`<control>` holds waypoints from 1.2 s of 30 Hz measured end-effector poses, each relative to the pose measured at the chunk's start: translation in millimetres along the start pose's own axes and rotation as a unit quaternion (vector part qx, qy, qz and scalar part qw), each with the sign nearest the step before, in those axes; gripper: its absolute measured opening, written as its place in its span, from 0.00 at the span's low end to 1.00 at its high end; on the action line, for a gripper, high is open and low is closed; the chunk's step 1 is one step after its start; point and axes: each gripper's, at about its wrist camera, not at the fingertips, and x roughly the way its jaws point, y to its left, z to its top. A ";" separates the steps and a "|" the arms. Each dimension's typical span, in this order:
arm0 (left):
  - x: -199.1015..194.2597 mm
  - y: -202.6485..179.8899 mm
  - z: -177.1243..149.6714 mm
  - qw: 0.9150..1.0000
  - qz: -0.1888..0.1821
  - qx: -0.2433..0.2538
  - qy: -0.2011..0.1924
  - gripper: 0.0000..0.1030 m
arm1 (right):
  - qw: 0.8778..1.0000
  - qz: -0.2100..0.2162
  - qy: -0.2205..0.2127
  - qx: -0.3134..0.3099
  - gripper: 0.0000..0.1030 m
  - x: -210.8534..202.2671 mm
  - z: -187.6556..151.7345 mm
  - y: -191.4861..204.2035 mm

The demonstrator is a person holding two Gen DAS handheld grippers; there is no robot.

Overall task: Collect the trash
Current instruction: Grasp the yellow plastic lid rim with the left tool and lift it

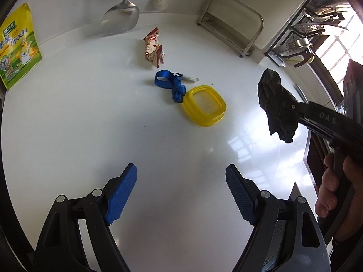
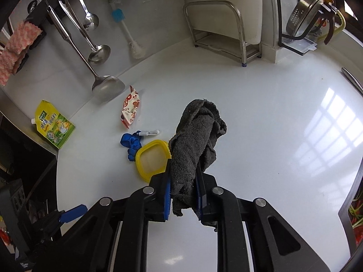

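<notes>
A torn red and white snack wrapper (image 1: 153, 48) lies on the white counter (image 1: 90, 124), also in the right wrist view (image 2: 130, 107). Nearer lie a blue strap (image 1: 170, 83) (image 2: 130, 144) with a small white clip (image 1: 190, 79) (image 2: 149, 132) and a yellow lid (image 1: 204, 105) (image 2: 152, 158). My left gripper (image 1: 181, 195) is open and empty, above the counter, short of these. My right gripper (image 2: 183, 190) is shut on a dark grey cloth (image 2: 195, 145), held above the counter right of the lid; it shows in the left wrist view (image 1: 275, 104).
A yellow-green seasoning pouch (image 1: 17, 47) (image 2: 55, 124) stands at the left edge. Ladles and a metal spatula (image 2: 106, 88) hang on the back wall beside a brush (image 2: 129, 36). A steel rack (image 2: 224, 29) and a dish rack with a colander (image 2: 304, 15) stand at the back right.
</notes>
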 end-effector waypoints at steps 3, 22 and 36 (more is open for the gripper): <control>16.4 -20.6 13.4 1.000 0.000 0.001 -0.004 0.76 | 1.000 -0.008 0.002 -0.003 0.16 -13.6 -8.5 -9.0; 103.8 -56.3 67.8 0.987 0.139 -0.072 -0.017 0.80 | 1.000 -0.011 0.015 -0.013 0.16 -58.9 -59.4 -49.5; 100.2 -80.0 45.0 0.988 0.142 -0.037 -0.041 0.63 | 1.000 0.000 0.020 -0.023 0.16 -80.8 -84.3 -70.7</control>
